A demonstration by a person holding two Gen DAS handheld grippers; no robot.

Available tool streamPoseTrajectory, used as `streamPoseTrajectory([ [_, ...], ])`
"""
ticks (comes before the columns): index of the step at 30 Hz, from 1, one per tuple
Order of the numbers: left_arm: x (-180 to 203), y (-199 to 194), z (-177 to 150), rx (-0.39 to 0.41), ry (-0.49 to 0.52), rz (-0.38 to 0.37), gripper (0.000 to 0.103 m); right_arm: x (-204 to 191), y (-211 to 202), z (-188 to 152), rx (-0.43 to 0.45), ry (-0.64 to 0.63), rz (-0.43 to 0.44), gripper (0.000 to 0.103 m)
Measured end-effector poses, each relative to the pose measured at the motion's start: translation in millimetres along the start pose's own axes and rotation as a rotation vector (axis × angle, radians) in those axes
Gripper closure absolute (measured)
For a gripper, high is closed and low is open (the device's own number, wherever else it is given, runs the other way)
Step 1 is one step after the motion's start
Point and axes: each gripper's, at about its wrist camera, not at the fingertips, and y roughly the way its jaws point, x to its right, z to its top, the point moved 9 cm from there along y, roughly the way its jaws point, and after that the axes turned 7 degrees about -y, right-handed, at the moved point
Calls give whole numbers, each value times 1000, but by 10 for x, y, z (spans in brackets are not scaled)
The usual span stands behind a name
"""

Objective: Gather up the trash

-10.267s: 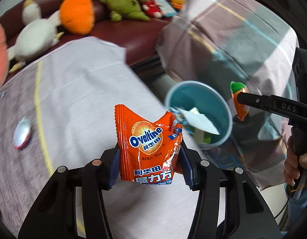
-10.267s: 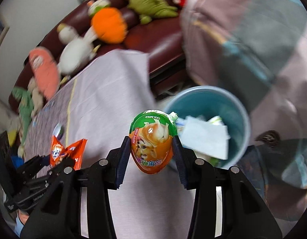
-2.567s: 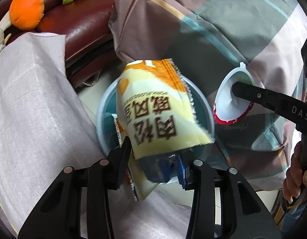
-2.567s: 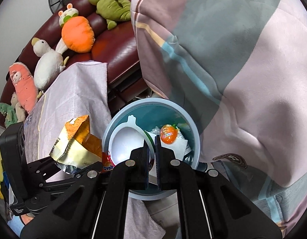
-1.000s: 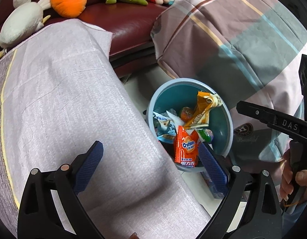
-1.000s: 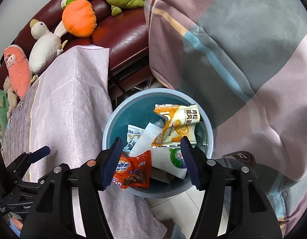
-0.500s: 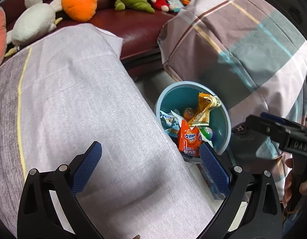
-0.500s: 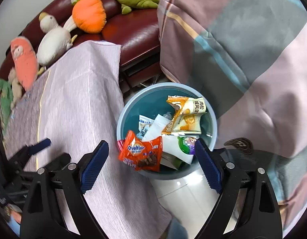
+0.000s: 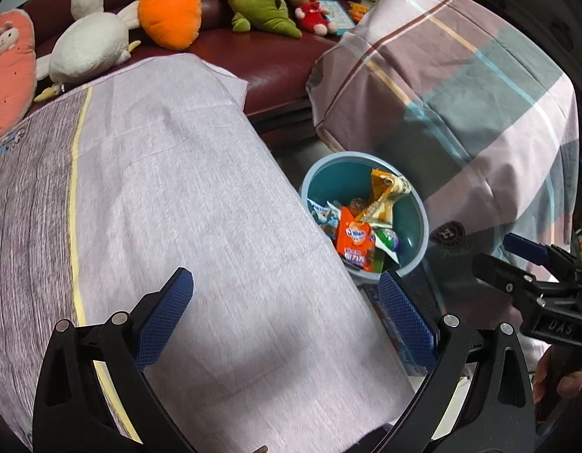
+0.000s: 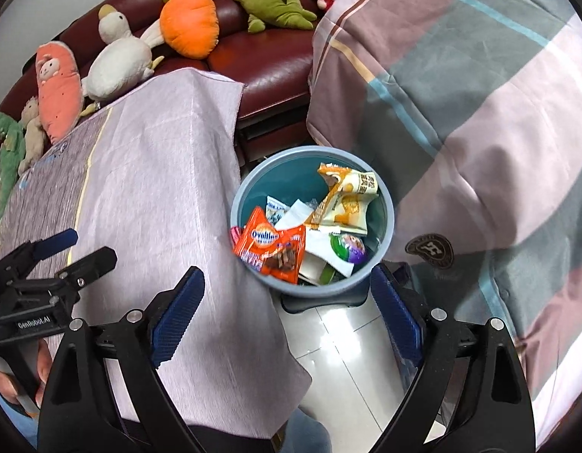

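Note:
A blue trash bin (image 10: 389,204) stands on the floor between the table and a plaid blanket. It holds an orange Ovaltine packet (image 10: 270,245), a yellow snack packet (image 10: 347,196), a green-and-purple egg capsule (image 10: 347,247) and white wrappers. My right gripper (image 10: 287,279) hangs open above the bin's near rim, nothing between its pads. My left gripper (image 9: 285,287) is open over the lilac tablecloth (image 9: 177,188), to the left of the bin (image 9: 423,226), also empty. Each gripper shows in the other's view: right gripper (image 9: 505,255), left gripper (image 10: 89,245).
A dark red sofa (image 9: 275,60) with several plush toys runs behind the table. The plaid blanket (image 10: 460,94) covers the right side. A dark round badge (image 10: 428,251) lies on the cloth beside the bin. Glossy floor tile (image 10: 343,339) shows below the bin.
The yellow packet and the white lid have left the grippers and lie in the bin. Both grippers have drawn back and up from the bin. The right jaws have spread wider.

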Motion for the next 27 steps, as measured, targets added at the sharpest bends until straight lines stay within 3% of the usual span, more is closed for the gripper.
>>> streamPoseTrajectory([
  [13, -93, -220, -326, 7, -2, 33, 4, -107, -211, -330, 21, -35, -9, 17],
  [27, -176, -196, -368, 10, -12, 34, 4, -148, -153, -328, 5, -49, -25, 17],
])
